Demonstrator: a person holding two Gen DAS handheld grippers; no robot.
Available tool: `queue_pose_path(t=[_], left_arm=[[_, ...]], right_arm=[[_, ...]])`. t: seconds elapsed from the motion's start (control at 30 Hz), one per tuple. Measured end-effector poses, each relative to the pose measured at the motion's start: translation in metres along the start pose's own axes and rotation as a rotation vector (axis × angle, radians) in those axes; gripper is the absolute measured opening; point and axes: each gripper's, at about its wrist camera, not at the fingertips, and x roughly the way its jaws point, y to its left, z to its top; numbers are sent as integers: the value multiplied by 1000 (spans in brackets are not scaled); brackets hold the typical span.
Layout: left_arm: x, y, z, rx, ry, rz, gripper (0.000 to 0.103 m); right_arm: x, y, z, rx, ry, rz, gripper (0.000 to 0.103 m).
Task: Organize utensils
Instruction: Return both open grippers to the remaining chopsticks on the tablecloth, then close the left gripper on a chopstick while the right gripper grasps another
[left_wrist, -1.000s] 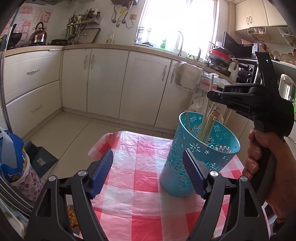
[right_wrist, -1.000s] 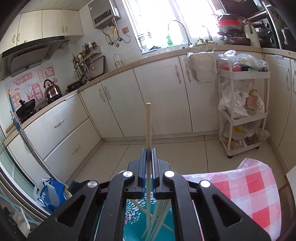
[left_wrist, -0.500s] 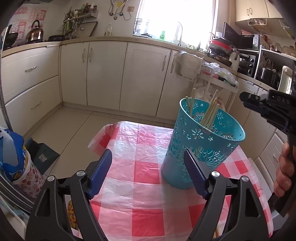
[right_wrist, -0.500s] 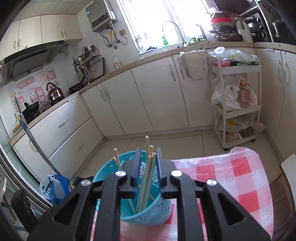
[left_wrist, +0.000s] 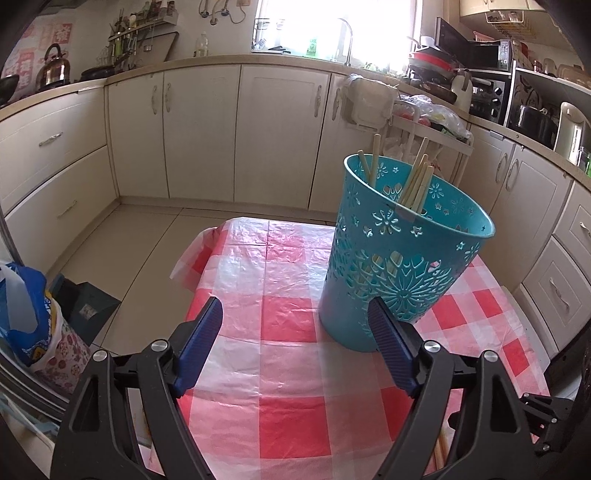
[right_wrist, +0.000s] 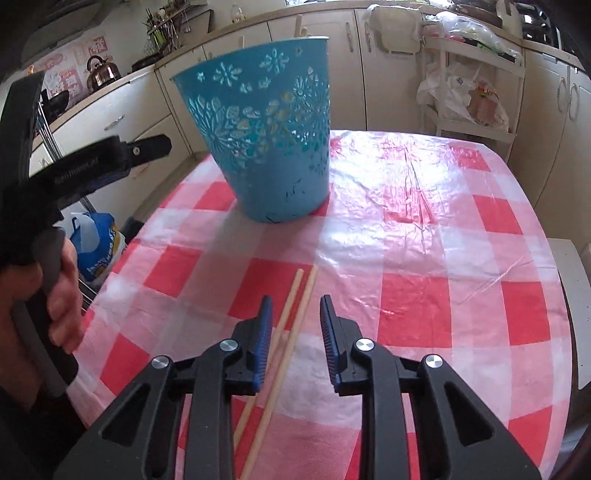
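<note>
Lying loose on the checked worktop (right_wrist: 424, 229), two chopsticks (right_wrist: 291, 325) are seen only from the right wrist, between the narrowly parted right gripper (right_wrist: 295, 338), which has just been closing, seemingly without contact. The left gripper (left_wrist: 295, 341) is held wide near the teal basket (left_wrist: 399, 266) of chopsticks.

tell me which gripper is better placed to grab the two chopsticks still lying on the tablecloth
Right. The right gripper hangs directly over the two chopsticks, jaws apart around them. The left gripper stands open by the blue basket.
</note>
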Motion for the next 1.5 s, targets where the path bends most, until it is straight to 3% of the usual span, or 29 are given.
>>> queue_pose_path(t=[0.3,0.5,0.67,0.97,1.07,1.2,1.3,1.43,1.47,1.5], left_arm=[[1,-1,1,13,6,1,77],[0,-1,1,14,7,2,77],[0,-3,1,18,13,1,77],[4,-14,-6,44,49,-33,78],[9,-34,-20,82,117,-101,78],[15,-79,-50,208,207,-189,78],[18,-105,-68,301,234,-194,77],[28,-118,-78,327,278,-207,67],[30,-118,-78,331,289,-218,61],[33,-120,-81,342,305,-240,43]], right_arm=[[21,0,-4,-37,36,-43,22],[17,-3,-9,-58,37,-56,19],[11,-11,-10,-52,58,-58,11],[-2,-31,-17,-24,87,-69,10],[-5,-38,-19,-12,91,-69,10],[-5,-44,-19,4,78,-63,11],[-4,-45,-19,2,66,-61,11],[-3,-48,-18,-16,58,-60,11],[-3,-48,-18,-18,59,-56,11],[-2,-49,-17,-20,62,-50,11]])
